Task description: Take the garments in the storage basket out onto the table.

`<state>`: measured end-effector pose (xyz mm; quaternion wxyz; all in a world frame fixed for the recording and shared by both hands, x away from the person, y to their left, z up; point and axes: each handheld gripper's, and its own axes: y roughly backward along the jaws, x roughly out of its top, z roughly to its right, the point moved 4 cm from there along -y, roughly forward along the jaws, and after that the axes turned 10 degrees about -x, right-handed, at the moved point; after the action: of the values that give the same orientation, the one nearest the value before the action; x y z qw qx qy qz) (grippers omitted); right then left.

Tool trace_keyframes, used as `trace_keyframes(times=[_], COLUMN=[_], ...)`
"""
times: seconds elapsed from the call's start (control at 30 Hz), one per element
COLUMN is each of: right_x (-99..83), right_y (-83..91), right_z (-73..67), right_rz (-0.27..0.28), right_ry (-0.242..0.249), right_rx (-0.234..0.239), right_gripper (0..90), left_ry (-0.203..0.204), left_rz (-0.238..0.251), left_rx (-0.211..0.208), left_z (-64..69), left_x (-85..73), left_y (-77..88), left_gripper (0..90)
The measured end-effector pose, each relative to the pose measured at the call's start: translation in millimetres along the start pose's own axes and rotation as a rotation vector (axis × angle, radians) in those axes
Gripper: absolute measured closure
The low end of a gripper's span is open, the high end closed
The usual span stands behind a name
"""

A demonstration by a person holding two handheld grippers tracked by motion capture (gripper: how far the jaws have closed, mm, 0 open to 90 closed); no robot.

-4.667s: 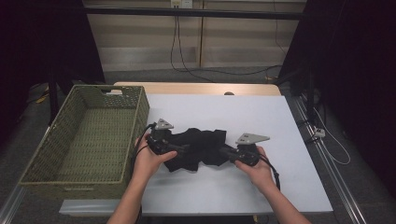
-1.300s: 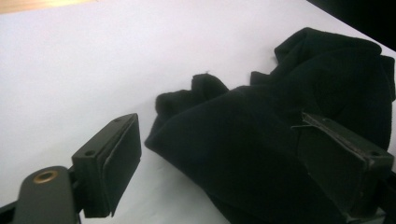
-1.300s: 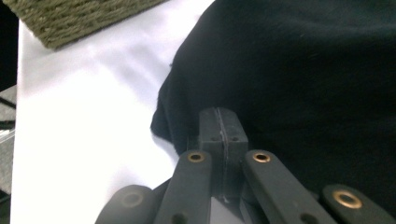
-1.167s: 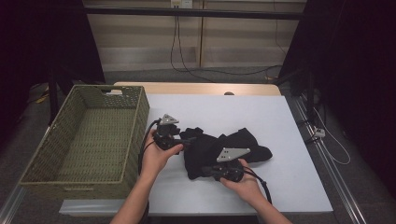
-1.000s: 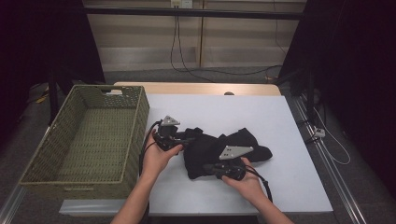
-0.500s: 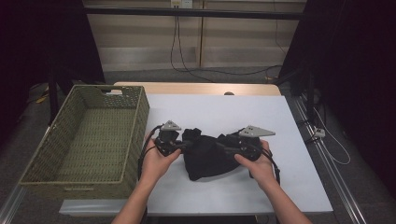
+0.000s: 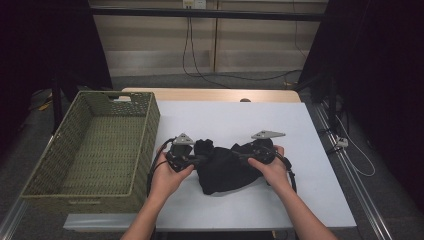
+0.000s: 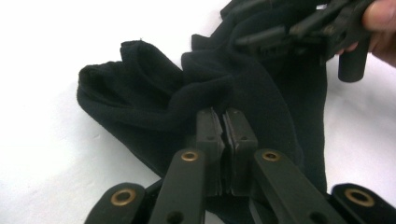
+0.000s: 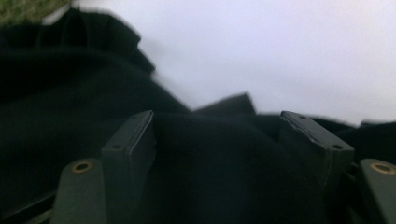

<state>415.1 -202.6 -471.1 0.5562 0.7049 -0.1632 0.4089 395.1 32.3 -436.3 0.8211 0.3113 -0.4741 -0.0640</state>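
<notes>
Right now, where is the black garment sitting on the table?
In the high view the black garment lies bunched on the white table, near its front edge, just right of the green wicker basket, between the left claw and right claw.

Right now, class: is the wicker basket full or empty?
Empty: the high view shows the basket with its woven floor bare, while the black cloth lies on the table.

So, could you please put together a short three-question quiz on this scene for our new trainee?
1. True or false: the left gripper is clamped on the black cloth.
2. How do the right gripper jaws stand? A) pressed shut B) apart, cloth between them C) holding the basket rim
3. What stands to the left of the white table?

Key:
1. True.
2. B; they have just been opening.
3. A green woven basket.
</notes>
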Motion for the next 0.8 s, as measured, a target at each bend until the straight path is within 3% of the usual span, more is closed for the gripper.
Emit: trace_keyframes(times=[0.13, 0.17, 0.2, 0.23, 0.27, 0.3, 0.33, 0.43, 0.47, 0.5, 0.63, 0.8], right_x=[-9.9, -12.9, -16.1, -17.5, -18.1, -18.4, -18.8, -18.6, -16.8, -14.8, -9.5, -18.9], right_y=[-1.8, -1.9, -1.5, -0.2, 1.6, 3.2, 4.7, 10.8, 14.5, 19.5, 41.2, 60.8], right_z=[-1.8, -2.0, -2.1, -2.6, -1.7, -0.8, 0.3, 2.2, 3.2, 4.0, 5.8, 2.0], right_rz=[-0.025, -0.027, -0.027, -0.015, -0.019, -0.020, -0.019, 0.012, 0.032, 0.044, 0.113, 0.138], right_ry=[0.034, 0.052, 0.081, 0.080, 0.079, 0.075, 0.067, 0.041, 0.030, 0.025, 0.026, 0.038], right_rx=[-0.001, -0.002, -0.008, -0.005, 0.014, 0.033, 0.042, 0.051, 0.055, 0.058, 0.074, 0.091], right_gripper=[41.8, 49.8, 55.4, 64.9, 76.6, 81.4, 84.0, 85.6, 85.7, 85.7, 85.8, 85.7], left_ry=[0.000, -0.001, -0.002, -0.017, -0.003, -0.003, -0.002, -0.001, -0.018, 0.003, 0.016, 0.009], left_rz=[-0.004, 0.002, 0.000, -0.003, 0.000, -0.006, -0.007, -0.006, -0.012, -0.009, 0.027, 0.025], left_rx=[-0.002, -0.034, -0.033, -0.031, -0.032, 0.002, 0.003, 0.002, 0.008, 0.008, 0.007, 0.007], left_z=[-1.1, -1.1, -0.8, -1.3, -0.5, -0.8, -0.8, -1.2, -2.6, -2.2, -4.1, -1.6], left_x=[-1.2, -1.0, -0.9, -0.5, -0.5, -0.3, -0.2, 1.1, 1.9, 2.5, 5.7, 7.9], left_y=[-2.1, -2.8, -3.2, -3.3, -3.7, -3.8, -3.8, -3.4, -2.5, -1.9, 1.5, 4.9], left_gripper=[86.2, 86.2, 86.2, 86.2, 86.1, 86.1, 86.1, 86.0, 85.9, 85.9, 85.5, 85.0])
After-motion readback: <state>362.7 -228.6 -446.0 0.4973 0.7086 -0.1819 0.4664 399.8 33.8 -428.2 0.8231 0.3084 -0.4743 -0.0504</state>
